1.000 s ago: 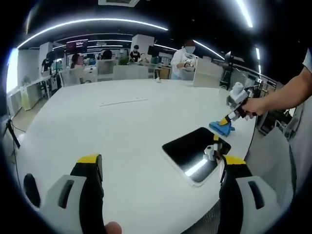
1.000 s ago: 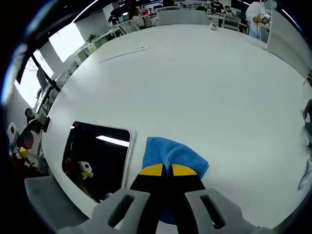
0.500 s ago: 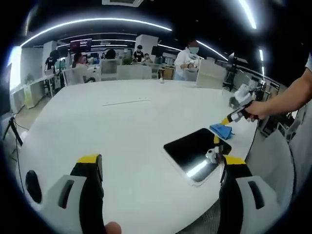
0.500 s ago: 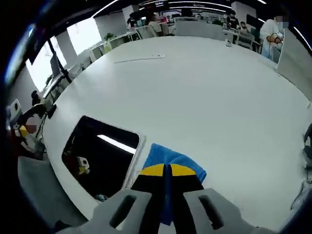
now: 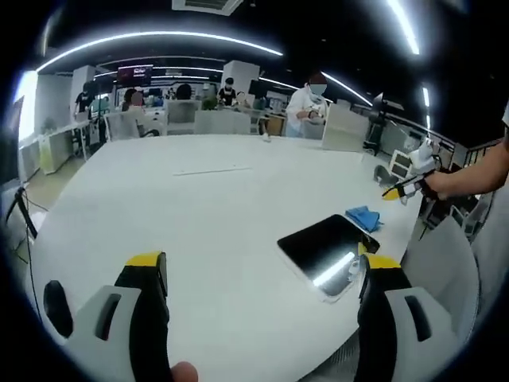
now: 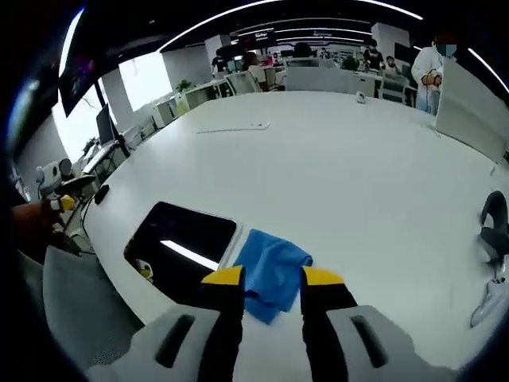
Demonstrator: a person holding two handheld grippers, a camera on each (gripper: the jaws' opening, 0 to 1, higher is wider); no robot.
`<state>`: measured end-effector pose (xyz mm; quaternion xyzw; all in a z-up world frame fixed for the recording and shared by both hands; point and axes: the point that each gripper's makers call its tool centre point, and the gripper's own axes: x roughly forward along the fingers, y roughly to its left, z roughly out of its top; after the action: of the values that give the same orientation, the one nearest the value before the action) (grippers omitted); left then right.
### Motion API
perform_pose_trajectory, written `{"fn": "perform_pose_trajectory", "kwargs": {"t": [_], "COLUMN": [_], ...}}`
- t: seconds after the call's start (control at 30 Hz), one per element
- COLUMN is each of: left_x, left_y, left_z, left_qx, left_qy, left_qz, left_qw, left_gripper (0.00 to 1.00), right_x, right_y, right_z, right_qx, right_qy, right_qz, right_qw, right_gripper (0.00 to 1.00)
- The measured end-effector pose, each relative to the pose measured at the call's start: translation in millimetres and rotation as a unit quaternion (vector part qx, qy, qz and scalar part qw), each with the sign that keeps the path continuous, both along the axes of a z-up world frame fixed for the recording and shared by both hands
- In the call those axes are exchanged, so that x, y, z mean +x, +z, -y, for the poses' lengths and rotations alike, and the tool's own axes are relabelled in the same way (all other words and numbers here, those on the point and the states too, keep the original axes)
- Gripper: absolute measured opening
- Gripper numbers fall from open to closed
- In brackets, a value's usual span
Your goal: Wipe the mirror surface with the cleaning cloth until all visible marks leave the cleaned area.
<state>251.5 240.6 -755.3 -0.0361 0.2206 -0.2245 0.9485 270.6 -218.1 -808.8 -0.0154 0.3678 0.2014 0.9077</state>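
A dark rectangular mirror [image 5: 327, 247] [image 6: 180, 242] with a pale frame lies flat on the round white table [image 5: 199, 207] [image 6: 342, 167], reflecting a ceiling light. The blue cleaning cloth [image 5: 363, 216] [image 6: 270, 269] lies crumpled on the table right beside the mirror's edge. My right gripper [image 6: 272, 280] stands open above the cloth, its yellow-tipped fingers apart with nothing between them; from the left gripper view, that right gripper [image 5: 398, 192] hangs in a person's hand past the table edge. My left gripper [image 5: 258, 274] is open and wide over the near table, well short of the mirror.
A thin pale strip [image 5: 213, 169] [image 6: 233, 127] lies on the far side of the table. People [image 5: 308, 103] stand and sit among desks and chairs beyond the table. A dark object [image 6: 495, 223] sits at the right edge of the table.
My right gripper has opened, let go of the blue cloth and drawn back and up from it. The cloth now lies free beside the mirror. My left gripper stays open.
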Motion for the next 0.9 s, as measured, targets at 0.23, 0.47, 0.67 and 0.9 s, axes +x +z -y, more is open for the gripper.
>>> {"fn": "perform_pose_trajectory", "kwargs": {"t": [0.23,0.47,0.67,0.9], "left_x": [-3.3,-9.5,-18.2,-10.0], "left_y": [-2.9,4.4,7.3,10.3], "left_z": [10,15,26,34], "left_qx": [0.02,0.027,0.031,0.03], "left_qy": [-0.014,0.003,0.009,0.013], "left_qz": [-0.013,0.006,0.009,0.015], "left_qw": [0.9996,0.9996,0.9994,0.9994], "left_gripper": [0.99,0.99,0.99,0.99], "right_x": [-24,-44,-46,-41], "right_y": [-7.6,-15.9,-20.2,-14.4], "right_z": [21,33,46,50], "right_qx": [-0.026,0.019,0.012,0.014], "right_qy": [0.026,0.018,0.035,0.047], "right_qz": [0.037,0.018,0.019,0.028], "right_qw": [0.9986,0.9995,0.9991,0.9984], "right_gripper": [0.99,0.99,0.99,0.99]}}
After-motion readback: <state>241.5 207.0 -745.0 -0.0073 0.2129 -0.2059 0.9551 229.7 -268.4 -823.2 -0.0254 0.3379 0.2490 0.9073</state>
